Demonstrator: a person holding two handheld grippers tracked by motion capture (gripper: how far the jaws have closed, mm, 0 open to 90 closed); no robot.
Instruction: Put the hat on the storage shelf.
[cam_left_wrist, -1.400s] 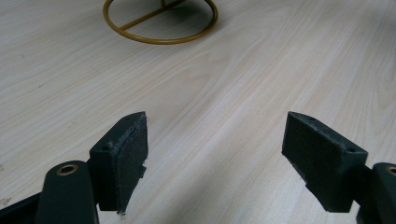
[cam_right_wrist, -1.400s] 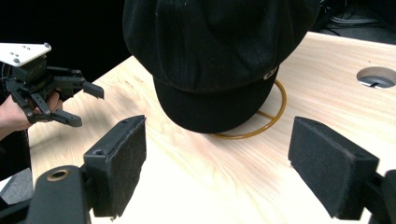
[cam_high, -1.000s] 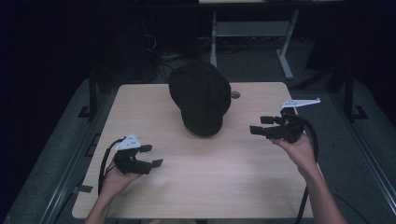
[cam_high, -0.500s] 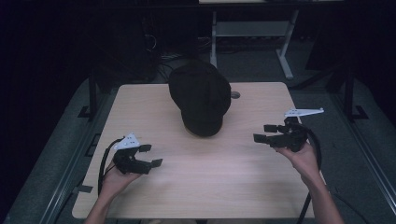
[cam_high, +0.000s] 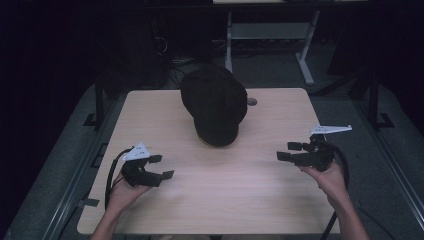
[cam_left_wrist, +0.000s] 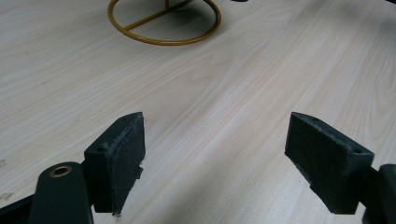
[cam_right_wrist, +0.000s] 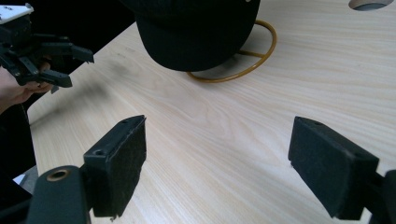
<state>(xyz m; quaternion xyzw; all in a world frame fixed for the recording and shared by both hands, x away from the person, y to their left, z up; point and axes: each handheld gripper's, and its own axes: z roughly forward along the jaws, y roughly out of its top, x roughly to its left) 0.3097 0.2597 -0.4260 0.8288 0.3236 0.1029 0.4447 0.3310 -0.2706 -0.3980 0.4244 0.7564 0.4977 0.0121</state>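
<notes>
A light wooden table (cam_high: 215, 200) fills the middle of the high view, with dark floor around it. A black cap (cam_high: 214, 107) sits toward the table's 12 o'clock side, its brim pointing back toward the person at 6 o'clock. The cap rests on a brass-coloured wire stand (cam_right_wrist: 254, 58) whose round base ring lies flat on the wood (the ring peeks out from under the brim in the right gripper view, and its near arc also shows at the top of the left gripper view (cam_left_wrist: 164, 23)). Just past the cap, at about 1 o'clock from it, there is a small round hole (cam_high: 251, 101) in the tabletop.

The left gripper (cam_high: 161, 167) is held in the left hand (cam_high: 122, 192) at roughly 8 o'clock on the table, well apart from the cap. Its jaws are spread wide with nothing between them; in its own view the two dark pads (cam_left_wrist: 122, 158) frame bare wood grain. A black cable (cam_high: 111, 175) loops from it toward the table's left edge.

The right gripper (cam_high: 292, 151) is held in the right hand (cam_high: 330, 177) at about 4 o'clock, near the table's right edge, its jaws pointing toward 9 o'clock. These jaws also stand wide apart and empty, with bare table between the pads (cam_right_wrist: 122, 163). In the right gripper view the cap sits ahead at 12 o'clock, and the left gripper (cam_right_wrist: 70, 65) appears far off at 10 o'clock.
</notes>
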